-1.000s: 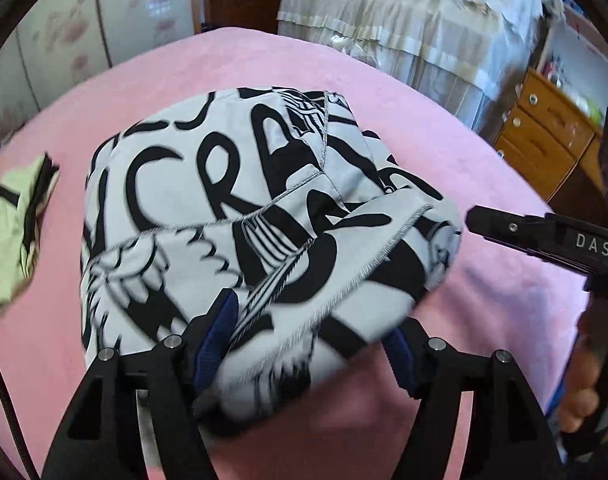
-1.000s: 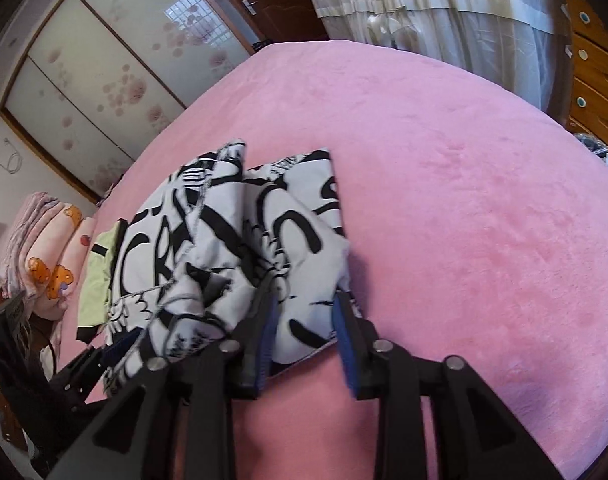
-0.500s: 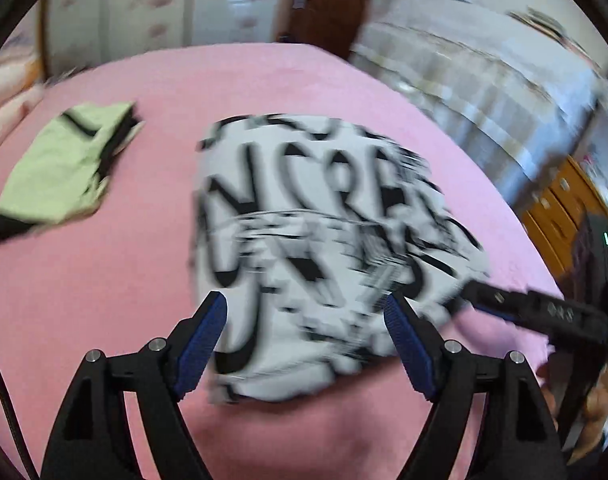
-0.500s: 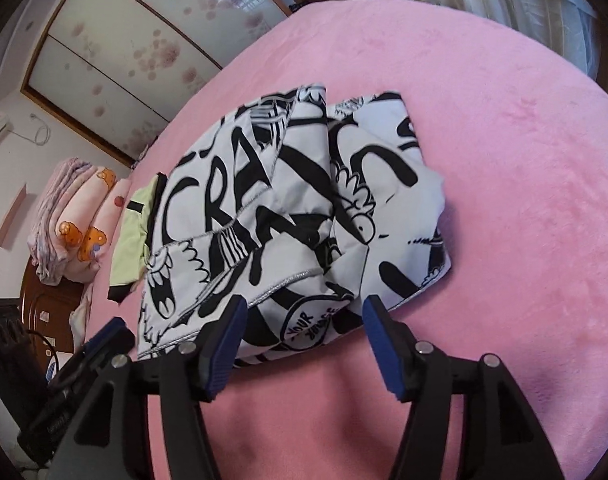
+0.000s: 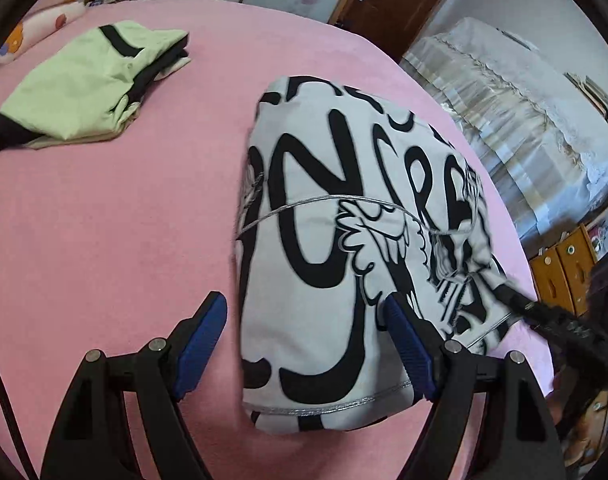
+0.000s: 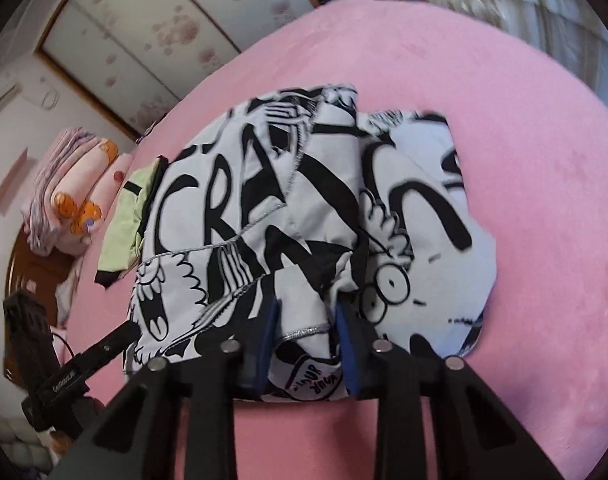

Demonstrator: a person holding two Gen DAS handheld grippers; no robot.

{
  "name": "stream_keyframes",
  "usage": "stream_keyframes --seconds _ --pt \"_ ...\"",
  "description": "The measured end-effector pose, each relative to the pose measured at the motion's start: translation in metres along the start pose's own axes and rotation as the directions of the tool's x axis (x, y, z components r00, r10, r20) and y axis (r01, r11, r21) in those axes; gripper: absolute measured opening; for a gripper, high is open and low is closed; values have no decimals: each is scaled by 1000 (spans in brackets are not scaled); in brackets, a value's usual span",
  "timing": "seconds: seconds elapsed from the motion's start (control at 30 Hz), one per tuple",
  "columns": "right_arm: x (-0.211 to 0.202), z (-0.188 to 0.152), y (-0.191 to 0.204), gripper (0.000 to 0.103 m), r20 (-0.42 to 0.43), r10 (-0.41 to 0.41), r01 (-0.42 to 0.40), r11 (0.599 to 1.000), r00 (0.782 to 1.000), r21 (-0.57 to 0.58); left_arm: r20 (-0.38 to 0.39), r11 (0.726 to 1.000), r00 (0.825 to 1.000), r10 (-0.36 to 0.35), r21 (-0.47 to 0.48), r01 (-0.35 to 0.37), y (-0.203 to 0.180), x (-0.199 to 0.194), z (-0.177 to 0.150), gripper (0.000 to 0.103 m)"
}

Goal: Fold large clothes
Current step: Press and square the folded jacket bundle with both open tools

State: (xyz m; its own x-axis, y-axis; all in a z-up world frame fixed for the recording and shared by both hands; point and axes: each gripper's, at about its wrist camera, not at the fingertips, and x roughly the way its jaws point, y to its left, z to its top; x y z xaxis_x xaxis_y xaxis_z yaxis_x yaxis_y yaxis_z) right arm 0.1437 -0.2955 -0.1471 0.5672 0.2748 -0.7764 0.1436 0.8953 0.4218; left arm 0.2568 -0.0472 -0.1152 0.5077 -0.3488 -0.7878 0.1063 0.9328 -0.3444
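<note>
A white garment with black cartoon lettering (image 5: 344,248) lies folded in a thick bundle on the pink bedspread (image 5: 103,240). My left gripper (image 5: 304,344) is open, its blue pads either side of the bundle's near left corner. In the right wrist view the same garment (image 6: 304,208) fills the middle, and my right gripper (image 6: 308,344) is shut on a bunched fold at its near edge. The right gripper's black body (image 5: 560,320) shows at the garment's right edge in the left wrist view.
A folded light-green garment with black trim (image 5: 87,84) lies at the far left of the bed. Rolled pink blankets (image 6: 71,192) sit beyond the bed's left edge. A curtained bed (image 5: 524,120) and wooden drawers (image 5: 560,276) stand to the right.
My left gripper has let go of the garment, opened and swung left. My right gripper opened, then closed again on a fold at the near edge.
</note>
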Motion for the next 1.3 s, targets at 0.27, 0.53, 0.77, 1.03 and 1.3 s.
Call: stream_keyframes --seconds 0.27,0.53,0.77,1.03,1.3 --pt "-65 12 3 22 214 -48 61 997 976 -51 39 990 999 15 138 -20 -56 7 2 79" --pt "-9 -17 -62 20 121 -140 126 985 983 113 71 913 979 193 352 -205 -99 47 -26 80" --pt "-12 -8 -39 29 96 -201 199 980 975 25 31 946 990 138 292 -141 -91 37 -20 88" --pt "-39 36 -27 65 145 -123 127 992 982 -17 -44 975 998 50 216 -40 -72 21 9 88" --pt "30 102 -45 65 29 -107 106 994 994 31 -72 998 997 31 64 -26 -30 41 68 88"
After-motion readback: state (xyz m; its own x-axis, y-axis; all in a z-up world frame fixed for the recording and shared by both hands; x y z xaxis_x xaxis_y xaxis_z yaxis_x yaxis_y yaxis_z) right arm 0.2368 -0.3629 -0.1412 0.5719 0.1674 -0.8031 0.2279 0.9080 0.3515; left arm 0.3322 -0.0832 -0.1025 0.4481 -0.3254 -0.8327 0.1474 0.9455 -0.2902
